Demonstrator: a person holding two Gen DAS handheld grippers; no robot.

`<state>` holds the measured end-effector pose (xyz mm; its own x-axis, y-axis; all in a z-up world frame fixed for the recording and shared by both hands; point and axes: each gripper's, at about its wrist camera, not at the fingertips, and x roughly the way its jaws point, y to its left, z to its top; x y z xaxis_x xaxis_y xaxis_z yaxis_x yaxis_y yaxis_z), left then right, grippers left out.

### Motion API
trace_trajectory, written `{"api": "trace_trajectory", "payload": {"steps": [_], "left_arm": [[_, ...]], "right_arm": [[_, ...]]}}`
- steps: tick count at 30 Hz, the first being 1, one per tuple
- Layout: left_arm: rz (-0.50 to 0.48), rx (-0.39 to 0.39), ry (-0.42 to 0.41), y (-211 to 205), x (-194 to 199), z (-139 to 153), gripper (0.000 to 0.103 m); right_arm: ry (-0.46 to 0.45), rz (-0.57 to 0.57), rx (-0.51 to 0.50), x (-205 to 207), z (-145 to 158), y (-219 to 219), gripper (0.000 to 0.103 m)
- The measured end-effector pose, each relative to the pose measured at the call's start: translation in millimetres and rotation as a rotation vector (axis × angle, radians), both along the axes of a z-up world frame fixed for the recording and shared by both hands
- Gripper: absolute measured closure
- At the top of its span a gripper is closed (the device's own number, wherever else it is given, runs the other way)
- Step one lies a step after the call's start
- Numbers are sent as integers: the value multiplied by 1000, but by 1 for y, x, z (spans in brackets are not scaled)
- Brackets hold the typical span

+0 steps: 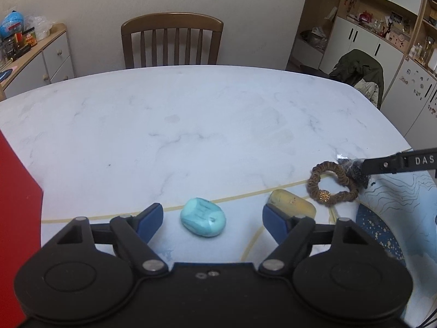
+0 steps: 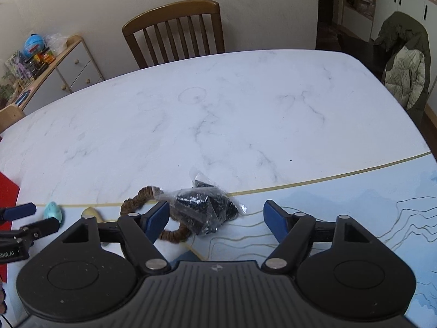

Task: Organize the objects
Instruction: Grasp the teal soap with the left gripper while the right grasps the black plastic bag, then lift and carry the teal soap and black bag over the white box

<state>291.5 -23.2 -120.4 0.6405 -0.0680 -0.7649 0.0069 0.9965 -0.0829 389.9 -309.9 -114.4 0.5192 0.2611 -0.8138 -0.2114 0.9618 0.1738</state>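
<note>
In the left wrist view my left gripper (image 1: 213,217) is open, and a turquoise oval block (image 1: 203,220) lies on the table between its blue fingers. A yellow translucent block (image 1: 293,203) lies just beyond the right finger. A brown hair tie (image 1: 331,182) with a gold bead lies further right. In the right wrist view my right gripper (image 2: 218,218) is open over a clear bag of black beads (image 2: 203,209), which lies partly on the hair tie (image 2: 142,198). The turquoise block (image 2: 54,211) and my left gripper (image 2: 35,216) show at the left.
The white marble table (image 1: 191,125) has a blue patterned mat (image 2: 355,199) along its near side. A red object (image 1: 16,218) stands at the left edge. A wooden chair (image 1: 172,41) is behind the table, and a chair with a jacket (image 2: 407,54) stands at the right.
</note>
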Motion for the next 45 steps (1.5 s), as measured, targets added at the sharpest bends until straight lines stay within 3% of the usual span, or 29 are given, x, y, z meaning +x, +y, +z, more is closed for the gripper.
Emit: {"api": "trace_trajectory", "payload": {"steps": [7,20,36,45], "left_arm": [[-16,12,12,-3,5,-7,41],[-24,22,35,-3,9,-10,67],[-38,9,39,-5,-5,5,67],[-35,-9,48,-4,-24,30,67]], "right_arm": [[19,-5,16,8,-9,3,37],[28,-13,42,9,-13,-1,61],[18,-36,55,-11,-2,-8,70],[-9,17,79,-45,26,-4,70]]}}
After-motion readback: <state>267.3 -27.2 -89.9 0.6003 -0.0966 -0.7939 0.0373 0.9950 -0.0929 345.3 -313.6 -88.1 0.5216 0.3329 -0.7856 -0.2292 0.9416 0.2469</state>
